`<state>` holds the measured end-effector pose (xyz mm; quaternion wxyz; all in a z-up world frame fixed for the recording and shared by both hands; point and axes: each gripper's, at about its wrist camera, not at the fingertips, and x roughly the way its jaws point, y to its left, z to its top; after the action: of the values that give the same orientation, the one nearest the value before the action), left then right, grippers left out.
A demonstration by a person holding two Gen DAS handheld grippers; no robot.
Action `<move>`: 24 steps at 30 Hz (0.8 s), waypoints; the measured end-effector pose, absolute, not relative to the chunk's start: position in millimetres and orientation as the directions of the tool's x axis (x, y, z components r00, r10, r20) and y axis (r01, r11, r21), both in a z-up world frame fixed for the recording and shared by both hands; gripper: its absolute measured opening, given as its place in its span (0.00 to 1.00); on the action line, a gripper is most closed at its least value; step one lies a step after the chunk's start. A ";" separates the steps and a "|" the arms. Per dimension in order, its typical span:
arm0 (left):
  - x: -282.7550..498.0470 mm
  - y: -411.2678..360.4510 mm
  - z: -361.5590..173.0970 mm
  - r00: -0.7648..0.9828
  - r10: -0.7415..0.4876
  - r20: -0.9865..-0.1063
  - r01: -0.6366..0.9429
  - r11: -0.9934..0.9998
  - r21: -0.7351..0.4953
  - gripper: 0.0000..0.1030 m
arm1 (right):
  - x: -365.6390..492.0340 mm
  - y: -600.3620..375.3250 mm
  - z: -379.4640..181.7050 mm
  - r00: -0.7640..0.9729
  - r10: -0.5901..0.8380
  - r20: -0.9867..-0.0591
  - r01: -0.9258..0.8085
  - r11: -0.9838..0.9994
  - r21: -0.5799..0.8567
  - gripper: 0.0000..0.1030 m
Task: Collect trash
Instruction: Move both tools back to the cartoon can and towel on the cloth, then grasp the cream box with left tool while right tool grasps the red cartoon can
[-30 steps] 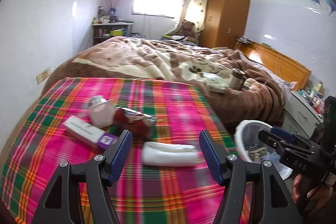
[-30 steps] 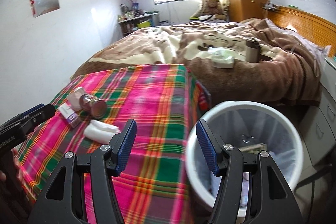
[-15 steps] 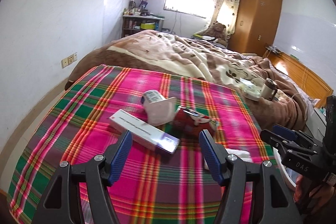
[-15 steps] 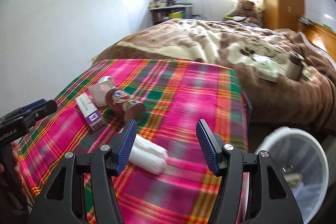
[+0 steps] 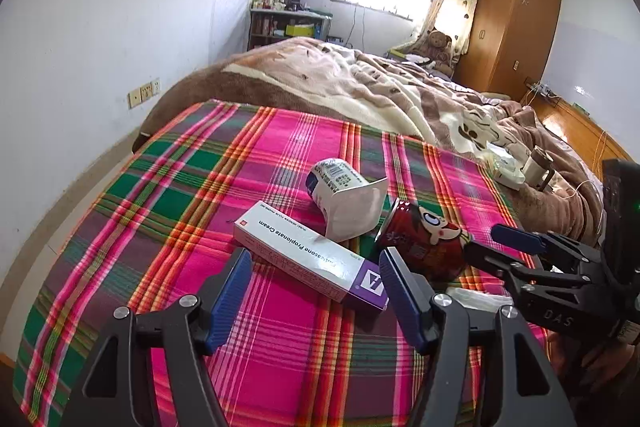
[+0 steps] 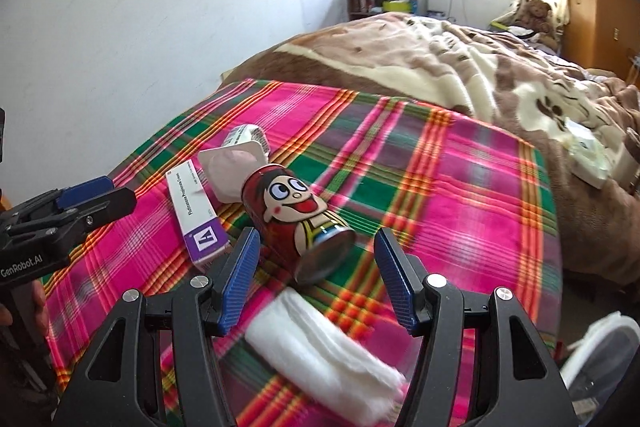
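Note:
Trash lies on a pink and green plaid cloth (image 5: 168, 211). A white cream box with a purple end (image 5: 308, 255) is nearest to my left gripper (image 5: 316, 291), which stands open just short of that purple end. Behind the box lie a tipped yogurt cup (image 5: 344, 195) and a red cartoon can (image 5: 424, 239). My right gripper (image 6: 318, 279) is open above a folded white tissue (image 6: 320, 343), with the red can (image 6: 300, 219) just beyond its fingertips. The box (image 6: 196, 215) and the cup (image 6: 236, 163) lie left of the can. Each gripper shows in the other's view, the left gripper (image 6: 100, 197) and the right gripper (image 5: 486, 241).
A white bin (image 6: 600, 351) stands on the floor off the cloth's right edge. Beyond the cloth a brown and cream blanket (image 5: 360, 87) covers the bed, with a tissue pack (image 6: 588, 151) and a mug (image 5: 536, 163) on it. A white wall runs along the left.
Both grippers swung left, away from the bin and over the plaid cloth. The box now sits at the left fingertips; the can and tissue sit in front of the right ones.

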<state>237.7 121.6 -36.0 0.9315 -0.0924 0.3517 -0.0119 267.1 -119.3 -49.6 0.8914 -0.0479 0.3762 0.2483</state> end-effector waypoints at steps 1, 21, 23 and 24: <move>241.1 122.2 -38.6 0.746 -0.091 -0.660 -0.044 0.982 -0.185 0.64 | 270.2 -114.8 -51.1 0.588 0.405 -0.700 -0.484 0.870 0.097 0.60; 291.6 110.4 -70.7 0.676 -0.090 -0.732 -0.080 0.977 -0.195 0.67 | 310.0 -106.7 -72.8 0.511 0.360 -0.781 -0.482 0.872 0.087 0.56; 295.7 110.9 -72.2 0.675 -0.065 -0.735 -0.109 0.976 -0.187 0.67 | 309.0 -105.9 -73.7 0.519 0.348 -0.781 -0.479 0.875 0.072 0.56; 298.1 110.7 -72.6 0.674 -0.055 -0.737 -0.123 0.975 -0.185 0.67 | 307.4 -105.8 -73.8 0.519 0.350 -0.780 -0.481 0.874 0.072 0.56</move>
<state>298.1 110.7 -72.6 0.9082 -0.1102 0.4034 0.0187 307.4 -105.8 -73.8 0.8681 -0.0764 0.4280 0.2394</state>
